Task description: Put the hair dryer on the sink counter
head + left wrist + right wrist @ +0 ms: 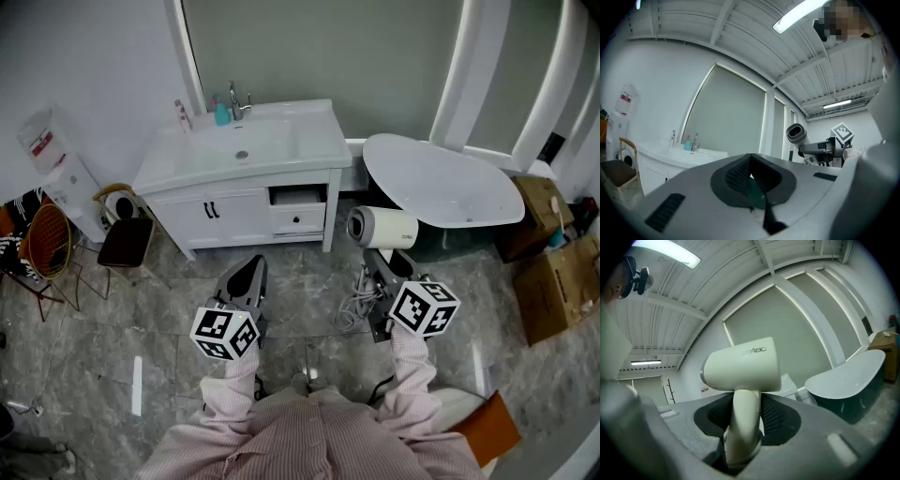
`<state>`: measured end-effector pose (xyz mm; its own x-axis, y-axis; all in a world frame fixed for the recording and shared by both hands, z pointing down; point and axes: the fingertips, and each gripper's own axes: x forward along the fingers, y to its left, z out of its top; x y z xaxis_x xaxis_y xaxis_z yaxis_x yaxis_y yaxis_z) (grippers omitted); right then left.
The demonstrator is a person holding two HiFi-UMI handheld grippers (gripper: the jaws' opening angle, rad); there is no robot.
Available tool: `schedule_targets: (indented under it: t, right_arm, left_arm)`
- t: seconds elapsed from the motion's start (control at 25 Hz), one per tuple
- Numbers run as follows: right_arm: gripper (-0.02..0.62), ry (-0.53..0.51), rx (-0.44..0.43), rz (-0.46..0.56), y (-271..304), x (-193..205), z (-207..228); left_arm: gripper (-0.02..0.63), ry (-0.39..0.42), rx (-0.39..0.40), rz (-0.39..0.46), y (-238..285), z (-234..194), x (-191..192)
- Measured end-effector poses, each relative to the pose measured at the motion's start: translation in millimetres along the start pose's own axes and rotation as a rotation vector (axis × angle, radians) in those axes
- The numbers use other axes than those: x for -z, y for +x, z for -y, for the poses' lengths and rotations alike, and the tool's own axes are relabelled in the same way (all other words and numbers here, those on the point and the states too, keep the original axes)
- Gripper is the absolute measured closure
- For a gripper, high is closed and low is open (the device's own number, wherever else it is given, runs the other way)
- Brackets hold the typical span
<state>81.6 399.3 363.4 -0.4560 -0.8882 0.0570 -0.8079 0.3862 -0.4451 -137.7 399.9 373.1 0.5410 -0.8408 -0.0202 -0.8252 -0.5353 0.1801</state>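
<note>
**Bathroom, two hand-held tongs, hair dryer off the counter**

1. Hair dryer point(382, 228). Cream-white and held in the air just right of centre in the head view. It sits below the right corner of the sink counter point(309, 141) and just in front of the bathtub point(441, 183). The barrel lies crosswise with its round end to frame left, and the handle points down. It does not touch the counter. Its grey cord point(354, 305) trails in loops on the floor tiles below it.

2. Right tongs point(377, 262). They are pinching the hair dryer's handle. In the right gripper view the ribbed pads press on both sides of the handle, with the barrel above them. The marker cube point(424, 307) sits at lower right of centre.

3. Left tongs point(251, 270). They are pressed together with nothing between them. They are held over the floor at lower centre, in front of the cabinet and well apart from the dryer. Their marker cube point(225, 333) is below them.

4. Sink counter. A white vanity at upper centre with one basin. At the back edge are a faucet point(236, 101), a teal bottle point(221, 112) just left of it, and a tube point(183, 115) further left.

5. Surroundings:
   - A dark stool point(127, 242) at left.
   - A water dispenser point(66, 178) at far left.
   - Cardboard boxes point(553, 281) at right.
</note>
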Motion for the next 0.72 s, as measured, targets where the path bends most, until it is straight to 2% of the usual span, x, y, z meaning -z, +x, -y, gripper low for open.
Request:
schedule_targets:
  t: [0.72]
  right_arm:
    - [0.436,0.006,-0.025,0.013,-3.9,-7.4,29.9]
  left_arm:
    - [0.607,-0.003,-0.010,-0.006,24.1,20.1,17.0]
